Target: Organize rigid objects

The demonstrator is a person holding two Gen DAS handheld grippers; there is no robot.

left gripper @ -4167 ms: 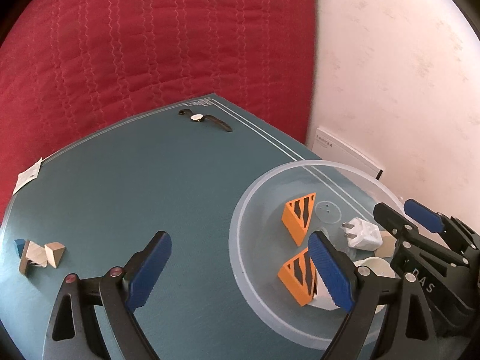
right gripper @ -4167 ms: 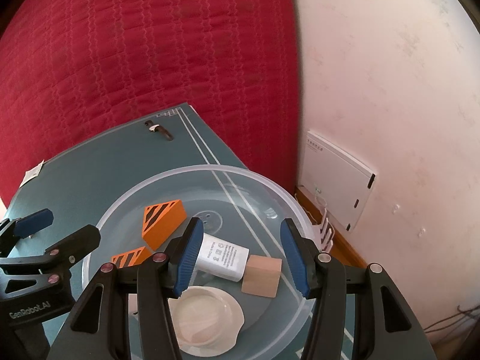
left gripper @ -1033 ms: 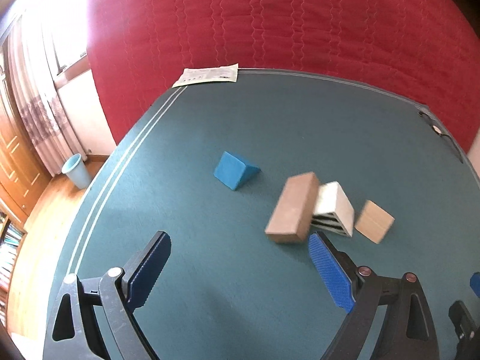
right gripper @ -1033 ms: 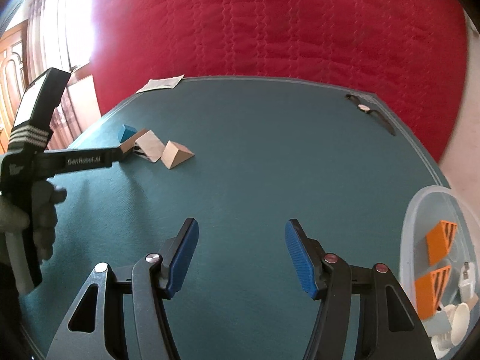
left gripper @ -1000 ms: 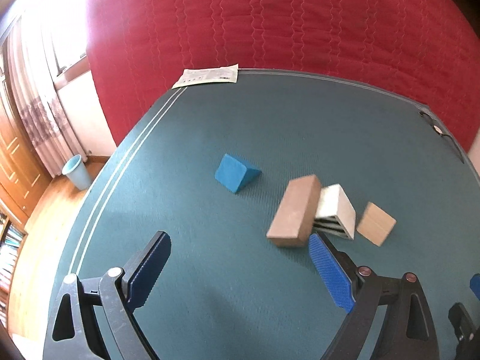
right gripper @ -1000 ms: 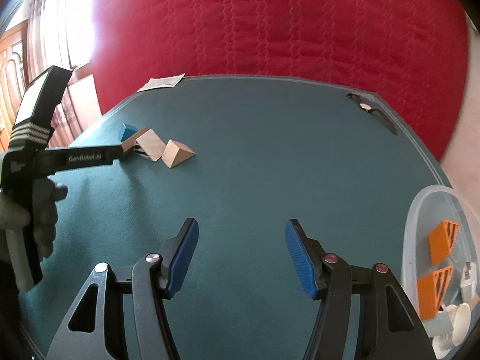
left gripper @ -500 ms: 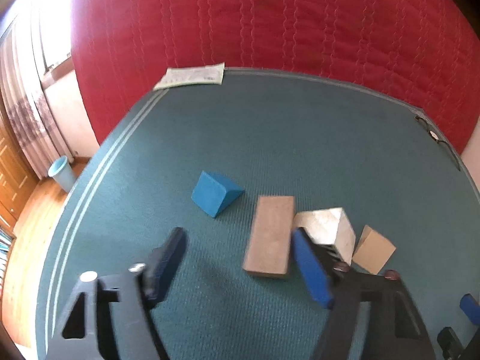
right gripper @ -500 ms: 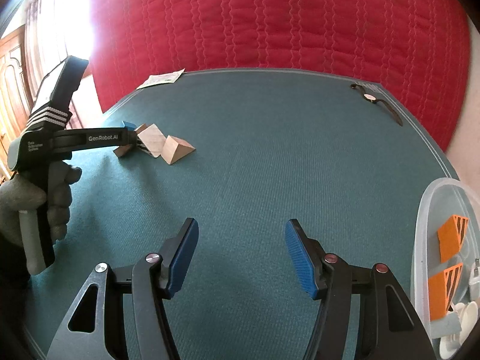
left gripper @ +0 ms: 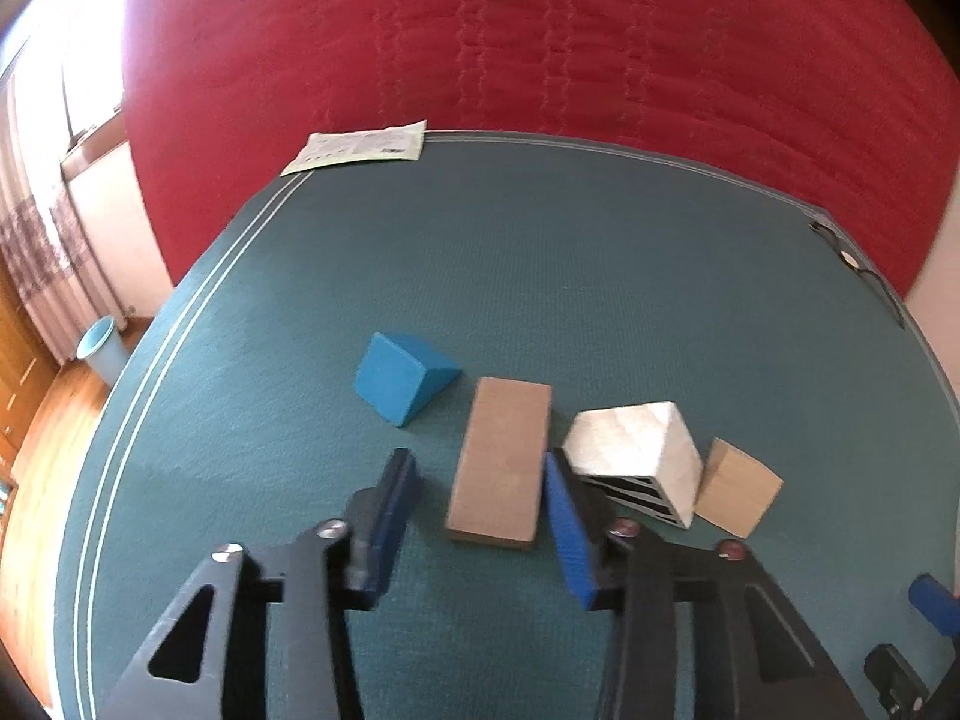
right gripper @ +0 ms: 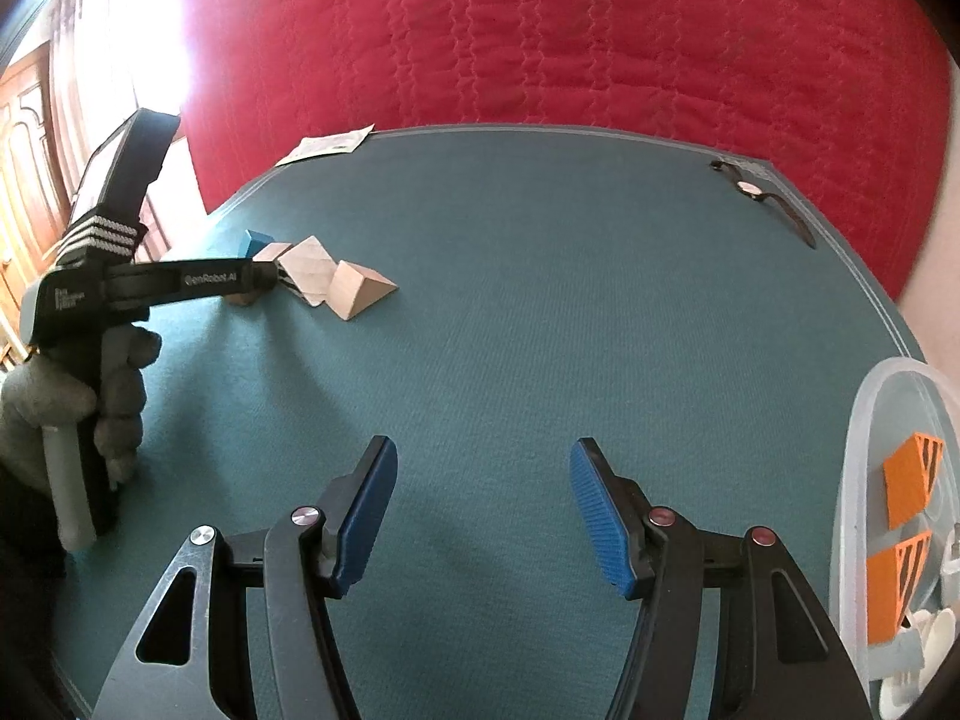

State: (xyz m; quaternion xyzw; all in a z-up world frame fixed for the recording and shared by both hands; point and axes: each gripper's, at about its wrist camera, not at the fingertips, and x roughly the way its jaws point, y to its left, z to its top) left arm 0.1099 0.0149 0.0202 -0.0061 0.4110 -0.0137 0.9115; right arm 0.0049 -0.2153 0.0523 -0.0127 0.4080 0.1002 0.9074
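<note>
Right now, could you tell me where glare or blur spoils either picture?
Left wrist view: window glare whitens the upper-left corner, and the closing left hand-held gripper is motion-smeared. Right wrist view: glare washes out the upper left; the blocks stay sharp.

My left claw: angled downward, jaws closing, pads not yet pressing. My gloved left hand: wrapped round its handle. My right claw: angled downward, jaws parted, holding nothing.
</note>
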